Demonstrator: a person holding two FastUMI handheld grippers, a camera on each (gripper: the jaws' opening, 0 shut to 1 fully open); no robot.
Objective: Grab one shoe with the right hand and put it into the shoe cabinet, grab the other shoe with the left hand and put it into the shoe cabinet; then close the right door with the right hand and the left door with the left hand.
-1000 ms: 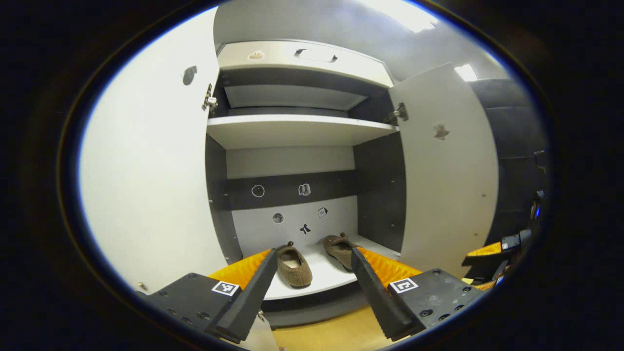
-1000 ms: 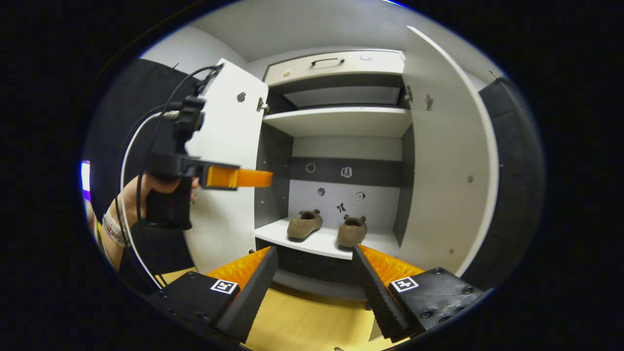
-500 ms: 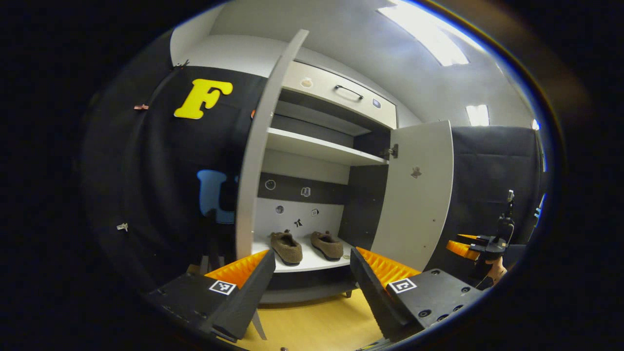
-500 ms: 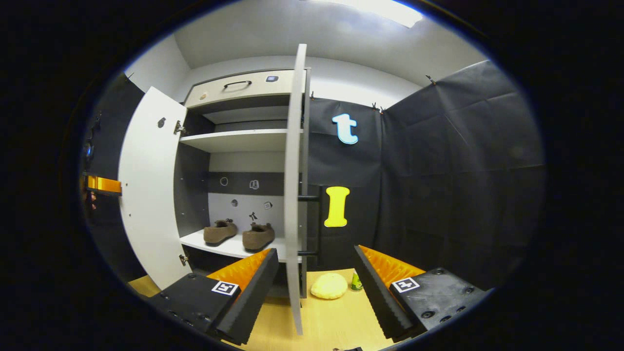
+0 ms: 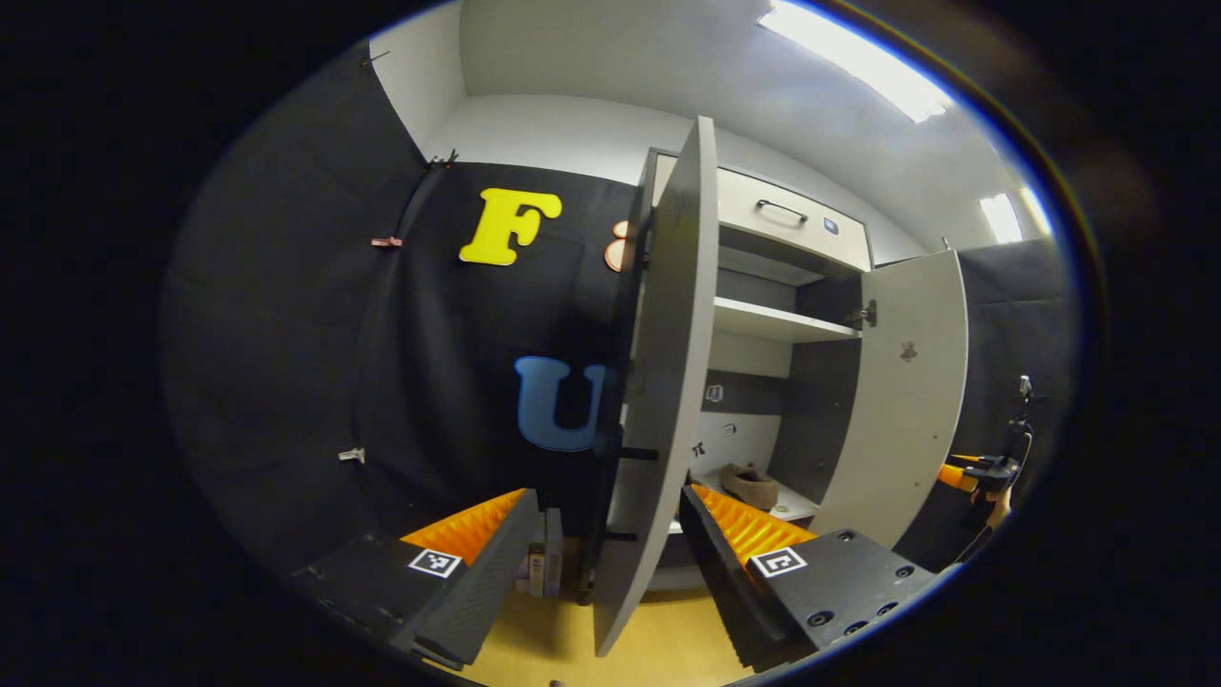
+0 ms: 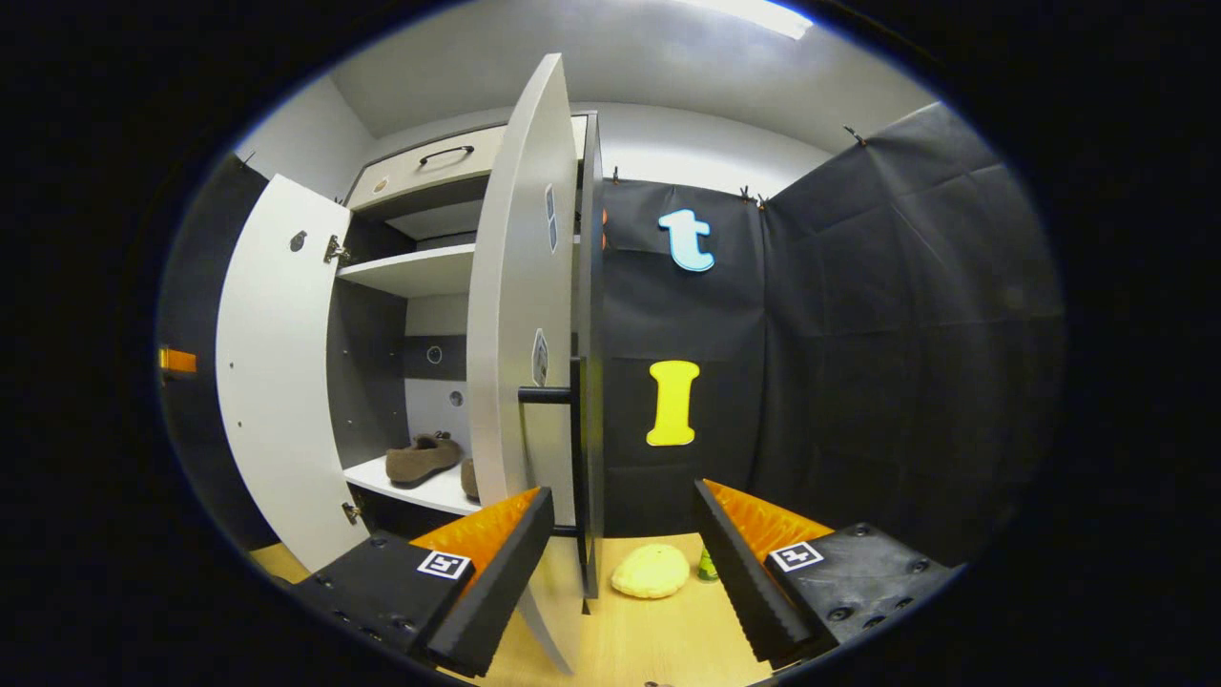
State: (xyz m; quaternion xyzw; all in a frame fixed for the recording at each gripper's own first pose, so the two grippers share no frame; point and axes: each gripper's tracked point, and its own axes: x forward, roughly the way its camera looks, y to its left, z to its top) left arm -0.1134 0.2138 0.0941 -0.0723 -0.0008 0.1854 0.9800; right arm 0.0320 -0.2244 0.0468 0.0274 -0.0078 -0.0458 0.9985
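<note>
Both views swung outward; flat white doors [image 5: 658, 382] edge-on, fuzzy brown shoes [image 6: 420, 458] shelved

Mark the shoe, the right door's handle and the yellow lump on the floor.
shoe [image 6: 422, 459]: right gripper view, its side.
right door's handle [image 6: 546, 394]: right gripper view, black bar.
yellow lump [image 6: 651, 571]: right gripper view, its top.

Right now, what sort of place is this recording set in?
Probably a staged recording booth, not a lived-in home: black cloth walls surround a white shoe cabinet standing open on a wooden floor, with brown shoes on its lower shelf.
</note>
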